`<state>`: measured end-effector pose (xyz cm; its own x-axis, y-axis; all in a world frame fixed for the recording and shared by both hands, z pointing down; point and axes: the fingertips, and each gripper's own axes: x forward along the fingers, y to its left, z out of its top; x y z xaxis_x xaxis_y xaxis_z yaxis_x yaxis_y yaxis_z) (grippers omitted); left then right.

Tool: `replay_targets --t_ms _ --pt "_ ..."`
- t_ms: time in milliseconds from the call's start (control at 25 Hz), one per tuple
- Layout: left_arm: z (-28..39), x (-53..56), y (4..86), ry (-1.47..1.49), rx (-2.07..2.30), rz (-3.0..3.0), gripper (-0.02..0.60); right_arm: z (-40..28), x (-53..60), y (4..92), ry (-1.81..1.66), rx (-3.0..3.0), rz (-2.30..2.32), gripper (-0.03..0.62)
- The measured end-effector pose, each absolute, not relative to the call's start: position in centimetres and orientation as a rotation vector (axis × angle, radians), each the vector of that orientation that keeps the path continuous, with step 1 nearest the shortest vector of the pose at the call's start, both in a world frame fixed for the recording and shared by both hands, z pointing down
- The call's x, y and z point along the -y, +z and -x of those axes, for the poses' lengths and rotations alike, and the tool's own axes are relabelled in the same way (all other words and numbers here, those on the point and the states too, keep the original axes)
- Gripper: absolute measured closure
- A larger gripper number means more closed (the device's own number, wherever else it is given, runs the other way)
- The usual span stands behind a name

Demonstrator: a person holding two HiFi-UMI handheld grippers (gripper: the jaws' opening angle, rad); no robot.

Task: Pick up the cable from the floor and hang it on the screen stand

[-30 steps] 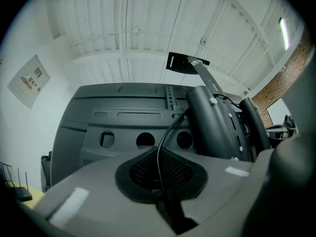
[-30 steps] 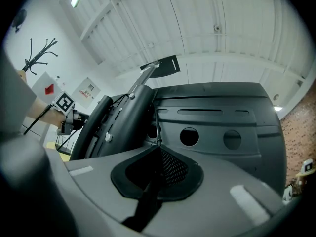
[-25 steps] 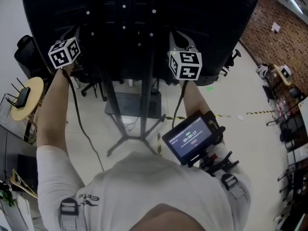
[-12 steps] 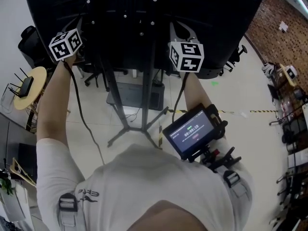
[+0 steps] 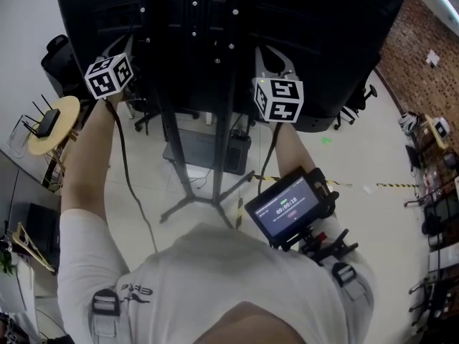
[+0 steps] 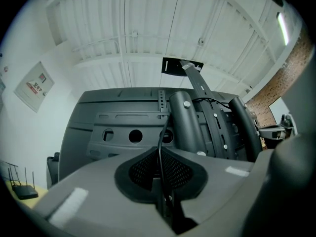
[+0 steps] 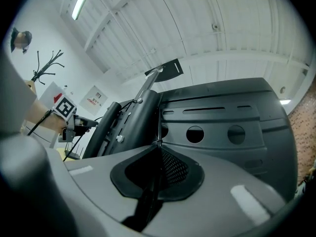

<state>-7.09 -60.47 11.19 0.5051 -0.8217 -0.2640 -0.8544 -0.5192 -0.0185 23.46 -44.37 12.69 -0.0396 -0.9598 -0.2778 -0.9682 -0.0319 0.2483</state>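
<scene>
- Up behind the big black screen (image 5: pixel 237 20), we see both grippers held high, close to its back.
- The left gripper (image 6: pixel 160 153) has its jaws pressed together, pinching the thin black cable (image 6: pixel 159 141).
- The right gripper (image 7: pixel 158 149) has its jaws tight on the cable too.
- From each gripper the cable goes up toward the back of the screen.
- In the head view, the cable also hangs down from both grippers, beside the person's arms.
- The screen stand (image 5: pixel 223 142) rises from the floor (image 5: pixel 337 156) between the two arms.
</scene>
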Motion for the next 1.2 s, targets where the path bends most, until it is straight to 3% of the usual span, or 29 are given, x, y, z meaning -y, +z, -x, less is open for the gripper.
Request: replay_targets --t_ms 600,880,1200 --pt "12.1 55.6 18.3 0.186 -1.689 2.363 0.563 -21.8 43.9 16.8 0.571 -2.288 2.07 0.533" --pt "10.5 47.8 21.9 0.132 -1.807 2.334 0.568 -23.2 39.6 18.2 0.535 -2.347 1.946 0.557" --pt "12.2 40.7 24.7 0.09 -1.909 2.299 0.578 -18.6 37.9 21.5 0.426 -2.49 1.757 0.579"
